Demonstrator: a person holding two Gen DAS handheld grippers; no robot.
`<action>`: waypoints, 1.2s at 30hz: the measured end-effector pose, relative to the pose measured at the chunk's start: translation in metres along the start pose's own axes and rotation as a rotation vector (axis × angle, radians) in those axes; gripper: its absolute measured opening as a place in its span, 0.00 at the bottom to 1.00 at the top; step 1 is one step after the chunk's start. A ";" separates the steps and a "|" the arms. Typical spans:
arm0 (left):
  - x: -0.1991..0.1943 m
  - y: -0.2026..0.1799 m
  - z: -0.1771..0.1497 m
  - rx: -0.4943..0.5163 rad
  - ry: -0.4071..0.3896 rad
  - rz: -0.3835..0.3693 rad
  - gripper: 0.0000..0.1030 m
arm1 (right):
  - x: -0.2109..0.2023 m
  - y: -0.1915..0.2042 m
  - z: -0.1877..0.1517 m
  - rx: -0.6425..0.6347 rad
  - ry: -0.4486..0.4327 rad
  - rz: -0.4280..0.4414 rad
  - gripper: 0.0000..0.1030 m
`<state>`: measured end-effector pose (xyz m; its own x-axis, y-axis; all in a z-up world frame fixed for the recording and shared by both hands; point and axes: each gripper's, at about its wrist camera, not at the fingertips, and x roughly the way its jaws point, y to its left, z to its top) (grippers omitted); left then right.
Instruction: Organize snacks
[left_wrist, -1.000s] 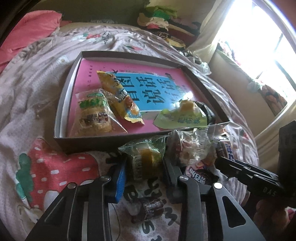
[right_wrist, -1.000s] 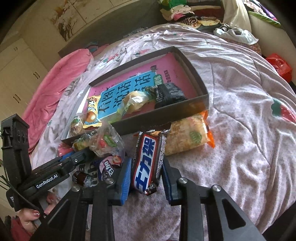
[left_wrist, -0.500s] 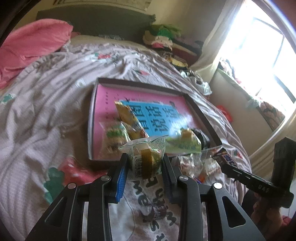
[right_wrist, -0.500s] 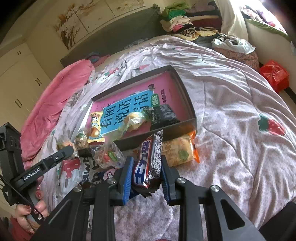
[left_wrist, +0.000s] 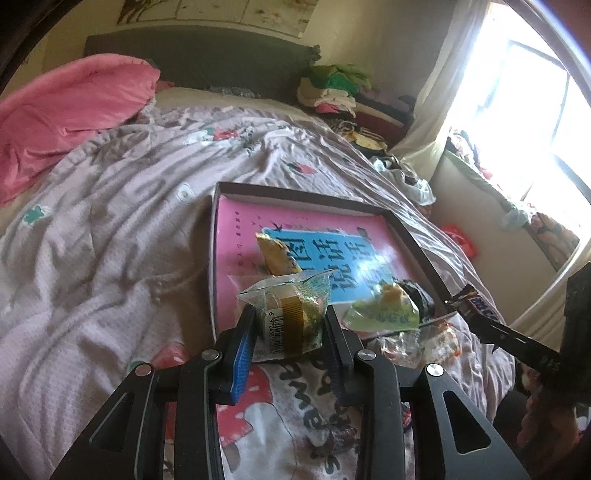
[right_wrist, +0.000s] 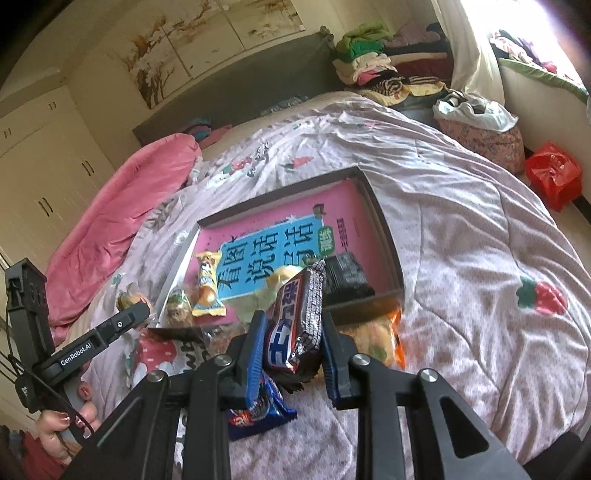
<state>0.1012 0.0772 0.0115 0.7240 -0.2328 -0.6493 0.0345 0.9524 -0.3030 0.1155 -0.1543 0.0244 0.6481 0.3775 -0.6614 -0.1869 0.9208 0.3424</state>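
My left gripper (left_wrist: 290, 325) is shut on a clear-wrapped cake snack (left_wrist: 291, 314) and holds it above the bed, at the near edge of the dark box (left_wrist: 295, 192) with the pink and blue book. My right gripper (right_wrist: 293, 332) is shut on a dark chocolate bar (right_wrist: 295, 321) held in the air before the same box (right_wrist: 384, 229). In the box lie a yellow packet (right_wrist: 208, 284), a green-wrapped cake (left_wrist: 384, 310) and a black packet (right_wrist: 345, 277). Loose snacks (left_wrist: 417, 343) lie on the bedspread in front of the box.
A blue wrapped snack (right_wrist: 258, 413) and an orange-edged packet (right_wrist: 384, 339) lie on the bedspread under my right gripper. A pink quilt (left_wrist: 70, 118) lies at the back left. Piled clothes (right_wrist: 376, 62) and a red bag (right_wrist: 552, 173) stand to the right.
Both grippers have lifted their snacks off the bedspread and risen, so the box now looks lower and farther. The left took hold of the cake snack.
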 end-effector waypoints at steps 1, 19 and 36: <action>0.000 0.002 0.001 -0.004 -0.003 0.003 0.34 | 0.000 0.001 0.001 0.000 -0.003 0.001 0.27; 0.018 -0.002 0.008 0.012 -0.025 -0.010 0.34 | 0.012 -0.002 0.011 0.005 -0.017 -0.002 0.27; 0.036 -0.015 0.006 0.038 0.001 -0.058 0.34 | 0.029 -0.001 0.020 0.011 -0.018 -0.002 0.27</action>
<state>0.1306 0.0557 -0.0030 0.7192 -0.2885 -0.6321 0.1027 0.9439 -0.3139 0.1490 -0.1460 0.0188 0.6618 0.3737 -0.6499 -0.1774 0.9203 0.3485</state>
